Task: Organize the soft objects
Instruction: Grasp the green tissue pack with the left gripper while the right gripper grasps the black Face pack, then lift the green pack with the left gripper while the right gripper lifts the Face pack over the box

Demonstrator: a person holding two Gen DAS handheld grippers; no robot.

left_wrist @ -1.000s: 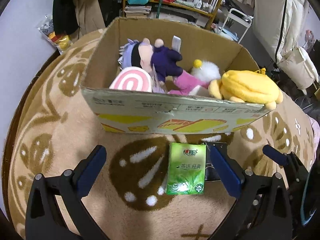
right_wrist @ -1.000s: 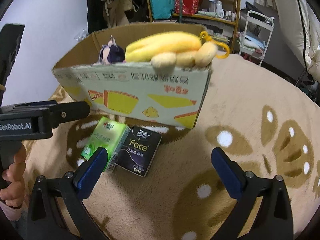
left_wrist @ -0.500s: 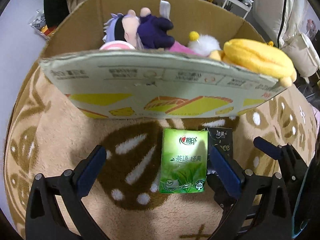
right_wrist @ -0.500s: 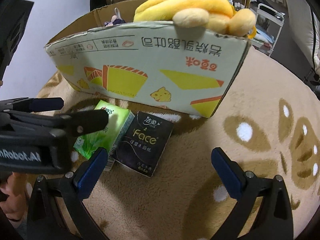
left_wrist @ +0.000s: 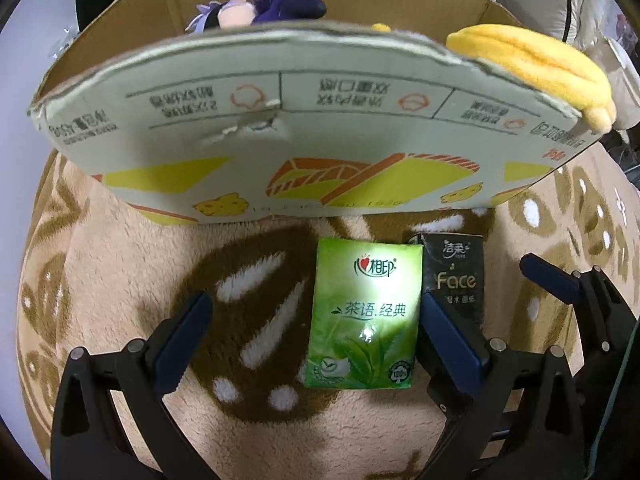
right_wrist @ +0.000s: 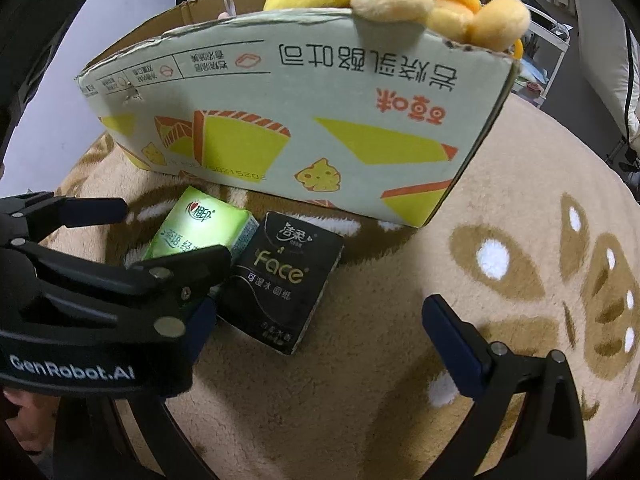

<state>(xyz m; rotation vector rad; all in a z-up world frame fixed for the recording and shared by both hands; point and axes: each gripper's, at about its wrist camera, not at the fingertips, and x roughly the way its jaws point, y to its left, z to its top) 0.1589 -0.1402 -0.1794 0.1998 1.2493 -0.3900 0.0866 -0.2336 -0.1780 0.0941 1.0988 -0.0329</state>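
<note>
A green tissue pack [left_wrist: 362, 314] lies on the carpet in front of a cardboard box [left_wrist: 304, 148], with a black tissue pack [left_wrist: 456, 276] right beside it. My left gripper [left_wrist: 312, 344] is open, low over the carpet, its right finger down between the two packs and the green pack inside its span. My right gripper [right_wrist: 320, 344] is open; the black pack [right_wrist: 280, 280] lies just ahead of it and the green pack [right_wrist: 200, 228] is partly hidden by the left gripper's body [right_wrist: 100, 300]. A yellow plush [left_wrist: 536, 68] hangs over the box's right corner.
The box holds a purple doll [left_wrist: 256, 14] and other plush toys, mostly hidden behind its front wall. A beige and brown patterned carpet [right_wrist: 520, 280] covers the floor. Shelves, clothes and a white cart stand behind the box.
Both grippers have moved down and forward toward the tissue packs. The left gripper now straddles the green pack; the box front fills more of both views.
</note>
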